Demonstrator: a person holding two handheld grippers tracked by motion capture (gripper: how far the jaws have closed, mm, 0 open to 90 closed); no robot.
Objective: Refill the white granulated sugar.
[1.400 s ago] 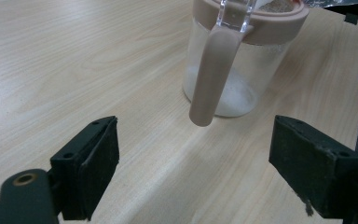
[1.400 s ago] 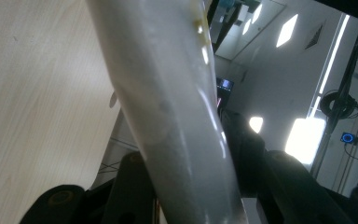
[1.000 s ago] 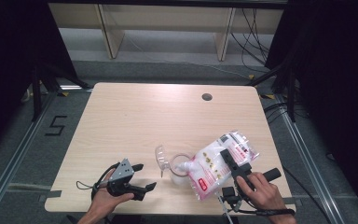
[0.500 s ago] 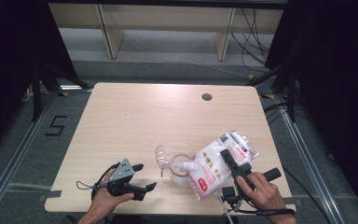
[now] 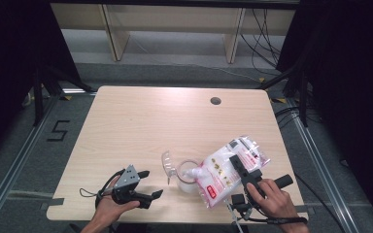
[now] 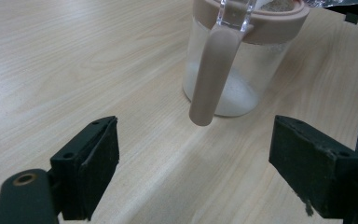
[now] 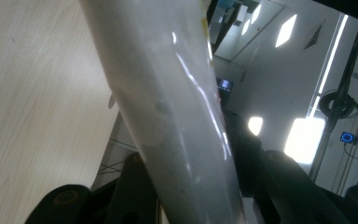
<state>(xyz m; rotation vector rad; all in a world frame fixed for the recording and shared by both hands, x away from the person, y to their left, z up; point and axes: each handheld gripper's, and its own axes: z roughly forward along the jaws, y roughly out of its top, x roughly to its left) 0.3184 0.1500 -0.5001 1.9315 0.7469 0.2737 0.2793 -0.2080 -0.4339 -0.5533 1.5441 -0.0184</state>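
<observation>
One camera is looking down from above the table; two are riding the grippers, sitting close, the left one sharing the jar with it.

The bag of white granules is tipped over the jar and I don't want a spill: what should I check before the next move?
1. Bag clamped in right gripper: ok.
2. Bag's corner over jar mouth: ok.
3. Lid flipped open: ok.
4. Jar upright on table: ok.
5. Left gripper steadying jar: not ok, open and short of the handle.
6. Granules flowing now: cannot tell.
</observation>
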